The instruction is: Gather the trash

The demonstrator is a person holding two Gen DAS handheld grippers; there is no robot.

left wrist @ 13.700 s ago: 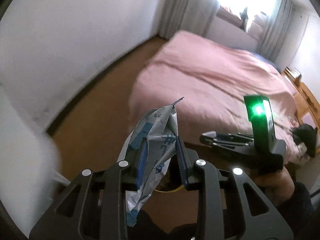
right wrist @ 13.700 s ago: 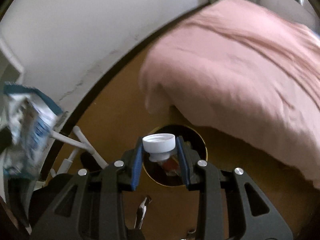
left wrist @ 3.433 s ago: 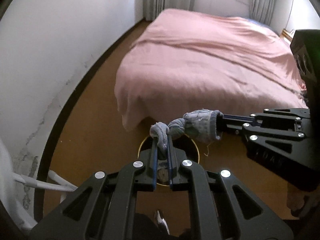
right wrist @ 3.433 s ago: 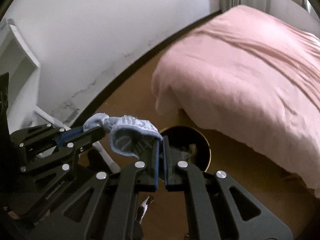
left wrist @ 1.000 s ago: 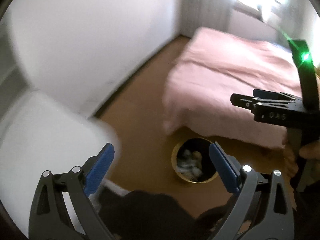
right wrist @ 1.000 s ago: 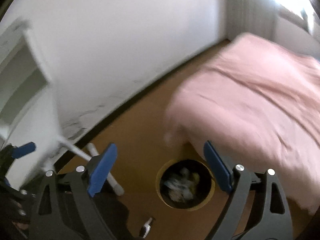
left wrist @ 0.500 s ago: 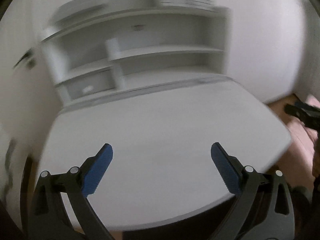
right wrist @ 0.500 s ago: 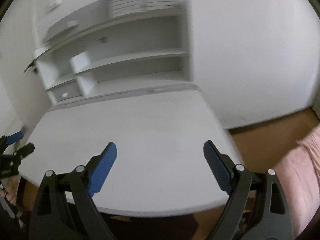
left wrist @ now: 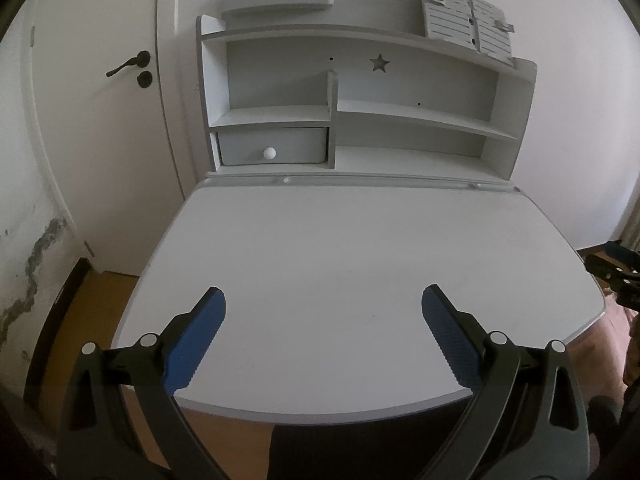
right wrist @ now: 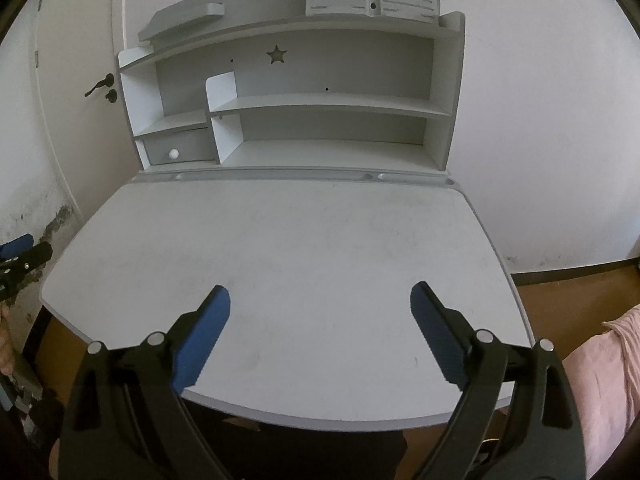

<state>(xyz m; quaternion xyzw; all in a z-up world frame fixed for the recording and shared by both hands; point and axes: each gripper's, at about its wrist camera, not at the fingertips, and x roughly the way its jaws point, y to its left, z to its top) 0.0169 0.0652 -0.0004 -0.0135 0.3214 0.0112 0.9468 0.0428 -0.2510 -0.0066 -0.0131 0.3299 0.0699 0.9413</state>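
Observation:
My left gripper (left wrist: 324, 312) is open and empty, held above the near edge of a white desk (left wrist: 360, 248). My right gripper (right wrist: 320, 306) is open and empty too, above the same desk (right wrist: 300, 240). No trash shows on the desktop in either view. The trash bin is out of view. The tip of the right gripper shows at the right edge of the left wrist view (left wrist: 618, 270); the left gripper's tip shows at the left edge of the right wrist view (right wrist: 20, 256).
A white hutch with shelves (left wrist: 360, 108), a small drawer with a round knob (left wrist: 270, 153) and a star cutout stands at the desk's back. A door with a black handle (left wrist: 128, 66) is on the left. Pink bedding (right wrist: 604, 376) lies at the right.
Both grippers have swung away from the bin and bed on the floor and now face the white desk and hutch. Both stay open and empty.

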